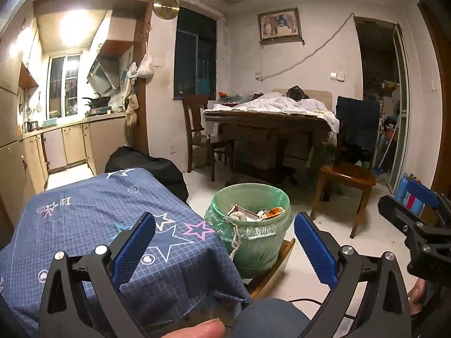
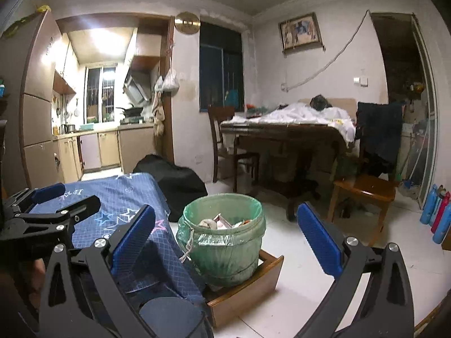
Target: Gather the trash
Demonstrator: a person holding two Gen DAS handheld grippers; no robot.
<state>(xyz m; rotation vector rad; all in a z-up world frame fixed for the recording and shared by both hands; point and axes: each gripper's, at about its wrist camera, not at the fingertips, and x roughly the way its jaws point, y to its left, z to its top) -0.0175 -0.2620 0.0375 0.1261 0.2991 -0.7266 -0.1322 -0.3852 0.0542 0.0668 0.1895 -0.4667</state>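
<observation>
Your left gripper (image 1: pixel 224 249) rides with its blue pads (image 1: pixel 134 246) spread as wide as they go and nothing between them, and your right gripper (image 2: pixel 225 246) stands just as open and just as empty; neither carries any trash. That wide stance suits a pass between pickups, jaws ready for whatever comes next.

Both point at the same landmark, the green-lined bin (image 1: pixel 251 226), which sits on the floor directly ahead, framed by the pads in each wrist view. It is lined with a thin green bag tied off by a cord (likely so the liner stays put as items drop in) and rests in a shallow wooden tray (image 2: pixel 245 290). The collected trash (image 1: pixel 253 212), cartons and wrappers, lies heaped inside near the rim.

Just left of the bin, a blue star-print cloth (image 1: pixel 107 225) drapes over a low table, its corner hanging beside the bin's wall; its visible top shows no litter. Behind the bin, well apart, stand the dining table (image 1: pixel 267 118) under a white sheet and a wooden chair (image 1: pixel 345 177).
</observation>
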